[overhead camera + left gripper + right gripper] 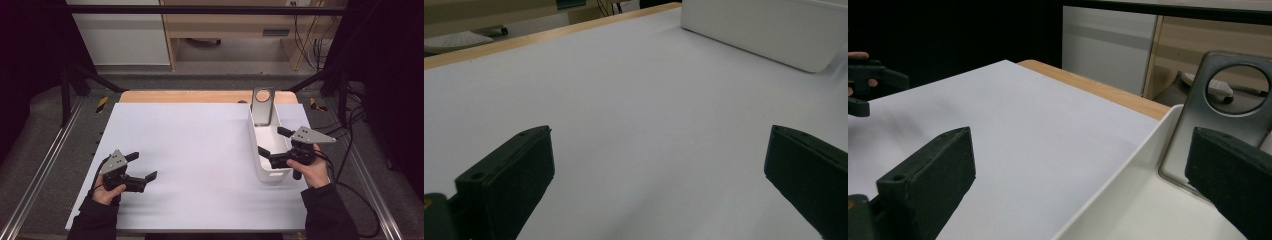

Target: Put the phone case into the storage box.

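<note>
Left gripper (141, 166): held in the person's left hand (107, 192) at the near left of the white table sheet (190, 150), jaws spread wide with nothing between them. Its grey three-cornered plate shows in the high view. The left gripper view looks between the two black jaws (659, 185) across bare sheet to the outer wall of the white bin (769, 30) at upper right, and to the wooden table edge (549, 35) beyond; the bin's inside is hidden from this angle.

Centre of the sheet: bare in the high view.

White bin (260, 150): long, narrow, open-topped, lying front to back on the right part of the sheet. One item inside: a grey metal plate (262, 107) with a round hole near its top, leaning upright at the far end and rising above the rim. The right gripper view shows the bin's near rim and pale floor (1148, 200) and the metal plate (1198, 125) up close, with floor clutter seen through its hole.

Right gripper (272, 145): held in the right hand (312, 170) over the near part of the bin, jaws wide apart and gripping nothing. In its own view (1078, 180) one jaw stands over the sheet, the other over the bin. The same view catches the left gripper (868, 82) far off at the left edge.
</note>
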`<act>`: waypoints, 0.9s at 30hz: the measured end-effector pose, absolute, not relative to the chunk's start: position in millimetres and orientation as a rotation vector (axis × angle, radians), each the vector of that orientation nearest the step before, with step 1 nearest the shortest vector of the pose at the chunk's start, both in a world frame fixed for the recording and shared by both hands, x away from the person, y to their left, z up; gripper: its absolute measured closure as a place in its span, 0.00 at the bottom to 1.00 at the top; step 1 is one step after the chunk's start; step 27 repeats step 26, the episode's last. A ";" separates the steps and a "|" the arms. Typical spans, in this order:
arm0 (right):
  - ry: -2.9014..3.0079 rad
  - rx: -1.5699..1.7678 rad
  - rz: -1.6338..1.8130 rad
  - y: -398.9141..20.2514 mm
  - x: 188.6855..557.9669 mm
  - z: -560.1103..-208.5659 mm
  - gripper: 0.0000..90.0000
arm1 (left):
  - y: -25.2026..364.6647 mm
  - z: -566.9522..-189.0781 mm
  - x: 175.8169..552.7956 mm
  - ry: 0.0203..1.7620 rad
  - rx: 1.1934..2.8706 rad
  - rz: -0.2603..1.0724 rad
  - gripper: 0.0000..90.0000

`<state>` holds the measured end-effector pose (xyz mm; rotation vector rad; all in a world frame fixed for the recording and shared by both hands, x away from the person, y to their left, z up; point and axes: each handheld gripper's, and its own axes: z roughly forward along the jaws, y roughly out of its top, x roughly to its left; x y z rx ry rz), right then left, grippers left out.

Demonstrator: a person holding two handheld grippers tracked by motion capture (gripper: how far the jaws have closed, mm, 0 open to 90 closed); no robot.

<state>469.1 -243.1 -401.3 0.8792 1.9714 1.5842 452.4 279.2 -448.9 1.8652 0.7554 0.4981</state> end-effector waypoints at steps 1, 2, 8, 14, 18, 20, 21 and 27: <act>1.973 0.880 1.577 -245.9 466.4 -404.6 0.01 | 278.9 -448.7 452.4 0.754 1.865 0.497 0.00; 1.979 0.886 1.568 -248.5 464.1 -408.1 0.00 | 278.7 -448.6 452.3 0.753 1.864 0.496 0.00; 1.972 0.907 1.554 -263.6 454.0 -422.5 0.01 | 276.6 -447.6 451.3 0.740 1.865 0.496 0.00; 1.951 0.932 1.551 -277.5 447.0 -435.5 0.00 | 276.4 -446.5 450.6 0.733 1.860 0.495 0.00; 1.964 0.930 1.551 -285.5 444.6 -442.9 0.00 | 276.4 -445.6 450.0 0.729 1.855 0.495 0.00; 1.974 0.931 1.546 -289.1 443.9 -445.4 0.01 | 276.4 -445.4 450.0 0.731 1.854 0.495 0.00; 1.977 0.930 1.546 -291.0 443.6 -446.6 0.00 | 276.4 -445.5 449.9 0.730 1.855 0.495 0.00; 1.979 0.947 1.538 -296.4 442.7 -450.1 0.01 | 276.2 -444.9 449.9 0.728 1.852 0.495 0.00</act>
